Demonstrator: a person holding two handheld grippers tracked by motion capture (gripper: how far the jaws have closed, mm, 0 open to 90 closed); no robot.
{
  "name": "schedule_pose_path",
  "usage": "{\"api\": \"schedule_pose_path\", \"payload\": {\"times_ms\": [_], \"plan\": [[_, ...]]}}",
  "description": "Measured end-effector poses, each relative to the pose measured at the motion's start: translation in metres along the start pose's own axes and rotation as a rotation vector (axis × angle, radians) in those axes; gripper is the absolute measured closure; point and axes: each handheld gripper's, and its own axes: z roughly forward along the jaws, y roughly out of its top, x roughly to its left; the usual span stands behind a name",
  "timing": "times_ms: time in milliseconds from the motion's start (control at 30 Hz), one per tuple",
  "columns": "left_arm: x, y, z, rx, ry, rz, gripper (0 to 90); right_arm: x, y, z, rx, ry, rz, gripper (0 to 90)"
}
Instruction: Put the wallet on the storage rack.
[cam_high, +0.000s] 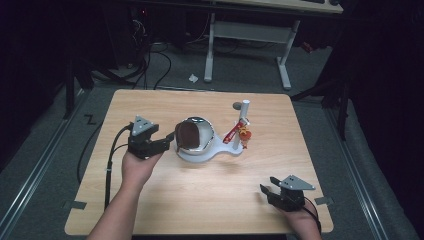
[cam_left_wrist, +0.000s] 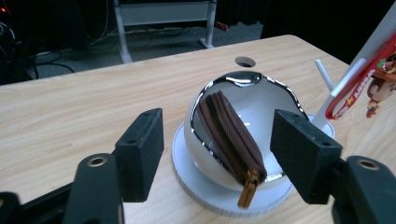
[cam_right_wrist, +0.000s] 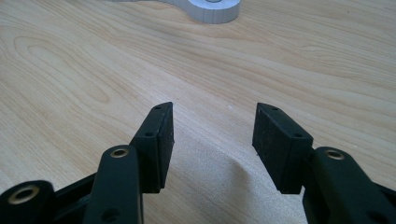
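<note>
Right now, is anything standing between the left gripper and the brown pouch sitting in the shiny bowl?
Nothing visible does. The left gripper has its jaws open and aimed at the brown pouch, which leans in the tilted bowl's opening facing the gripper. Bare table lies beside it.

Your desk (cam_high: 165, 200) is a light wood-grain top with rounded corners, standing on grey floor (cam_high: 360, 165). Near its far edge you can see a small round hole (cam_high: 236, 105). Directly on the wood, right of centre, sits a white stand (cam_high: 210, 154): a round base joined by a narrow neck to a smaller foot, from which an upright white post (cam_high: 244, 112) rises. The base's ribbed rim shows in your left gripper view (cam_left_wrist: 205, 198), the foot's in your right gripper view (cam_right_wrist: 215, 11). Grey tape tabs (cam_high: 74, 204) mark the near corners.
</note>
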Motion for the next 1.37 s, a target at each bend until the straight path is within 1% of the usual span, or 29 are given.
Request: {"api": "schedule_pose_path", "payload": {"times_ms": [100,200,267,333,467,533,600,667,700,767,800,833,867,933,1000,1033,1133,1200,1267,1367], "plan": [[0.004,-0.008,-0.007,-0.004,-0.015,-0.015,32.7,0.0,0.0,0.0,-0.002,-0.003,0.003,48.6],[0.007,-0.018,-0.013,0.005,-0.019,-0.013,32.1,0.0,0.0,0.0,0.0,-0.003,0.003,48.6],[0.011,-0.028,-0.017,0.014,-0.017,-0.016,31.8,-0.001,0.0,0.0,0.0,-0.004,0.002,48.6],[0.014,-0.041,-0.019,0.035,-0.016,-0.025,31.7,-0.001,0.0,0.0,0.0,-0.004,0.004,48.7],[0.022,-0.074,-0.019,0.11,-0.008,-0.035,30.8,0.0,0.0,0.0,0.002,-0.005,0.007,48.8],[0.026,-0.091,-0.021,0.14,-0.005,-0.043,30.5,0.0,0.0,0.0,0.002,-0.007,0.006,48.8],[0.028,-0.106,-0.025,0.171,0.002,-0.046,30.4,0.001,0.0,0.0,0.002,-0.01,0.004,48.8],[0.029,-0.118,-0.032,0.2,0.005,-0.036,30.2,0.001,0.0,0.0,0.001,-0.015,0.002,48.9],[0.028,-0.124,-0.038,0.198,0.008,-0.035,30.1,0.001,0.0,0.0,0.0,-0.017,0.002,48.8],[0.026,-0.136,-0.05,0.177,0.007,-0.044,30.1,0.001,0.0,0.0,0.001,-0.02,0.004,48.8],[0.026,-0.144,-0.057,0.166,0.018,-0.048,30.5,0.0,-0.001,-0.001,0.002,-0.024,0.003,48.8],[0.026,-0.15,-0.061,0.175,0.021,-0.057,31.4,0.0,-0.001,-0.002,0.001,-0.029,0.007,48.8],[0.028,-0.151,-0.063,0.196,0.014,-0.059,31.8,-0.001,-0.001,-0.002,0.001,-0.033,0.011,48.9],[0.032,-0.15,-0.066,0.184,0.025,-0.048,30.8,-0.002,-0.001,-0.003,-0.002,-0.045,0.018,48.8],[0.037,-0.152,-0.065,0.189,0.014,-0.078,30.9,-0.004,0.0,-0.002,0.0,-0.055,0.029,48.8],[0.039,-0.153,-0.064,0.196,0.009,-0.084,31.0,-0.005,0.0,-0.001,0.005,-0.06,0.03,48.7],[0.039,-0.154,-0.061,0.198,-0.006,-0.08,30.8,-0.007,-0.001,0.0,0.012,-0.074,0.046,48.7],[0.04,-0.155,-0.06,0.203,-0.01,-0.081,30.7,-0.007,-0.001,0.001,0.013,-0.078,0.048,48.7],[0.041,-0.156,-0.06,0.211,-0.013,-0.087,30.6,-0.008,-0.001,0.001,0.017,-0.081,0.049,48.7],[0.041,-0.155,-0.06,0.208,-0.008,-0.084,30.5,-0.008,-0.003,0.002,0.017,-0.081,0.051,48.7]]}}
